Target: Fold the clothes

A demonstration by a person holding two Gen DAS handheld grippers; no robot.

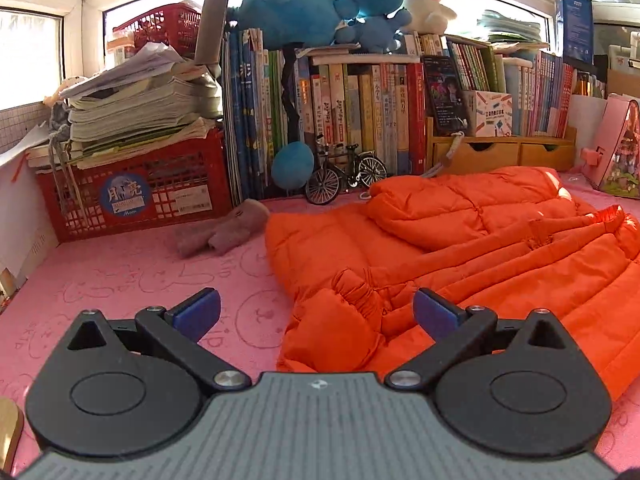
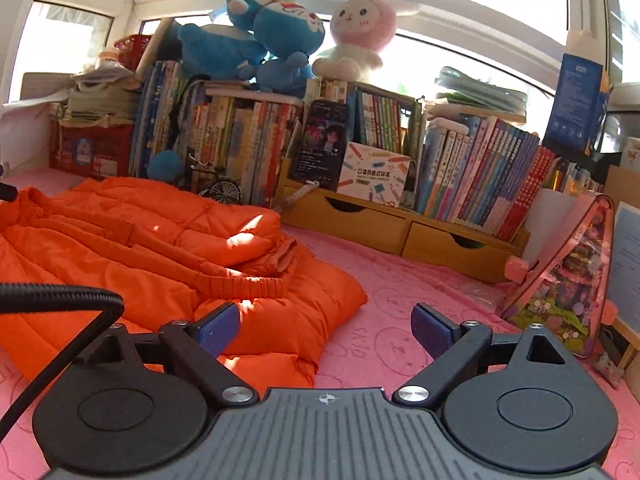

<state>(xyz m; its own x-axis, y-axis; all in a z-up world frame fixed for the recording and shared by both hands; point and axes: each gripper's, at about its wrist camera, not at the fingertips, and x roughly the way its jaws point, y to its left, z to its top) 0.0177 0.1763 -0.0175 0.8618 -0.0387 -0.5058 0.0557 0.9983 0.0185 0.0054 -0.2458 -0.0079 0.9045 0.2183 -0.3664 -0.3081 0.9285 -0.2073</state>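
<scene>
An orange puffer jacket point(image 1: 460, 248) lies on the pink cloth, with a sleeve folded across its body. In the left wrist view my left gripper point(image 1: 316, 314) hovers open over the jacket's near left corner, where a gathered cuff point(image 1: 352, 296) bunches up between the blue pads; nothing is gripped. In the right wrist view the same jacket point(image 2: 168, 248) fills the left half, its ribbed hem point(image 2: 244, 284) lying across the top. My right gripper point(image 2: 324, 330) stands open above the jacket's right corner, and its left fingertip point(image 2: 220, 326) is over the fabric.
Books point(image 1: 360, 112) line the back, with plush toys point(image 1: 320, 4) on top and wooden drawers point(image 2: 372, 224) below. A red crate point(image 1: 132, 196) with stacked papers stands at the left, beside a toy bicycle point(image 1: 344, 176) and a grey plush point(image 1: 224, 232). A pink bag point(image 2: 568, 276) leans at the right. A black cable point(image 2: 60, 300) crosses the near left.
</scene>
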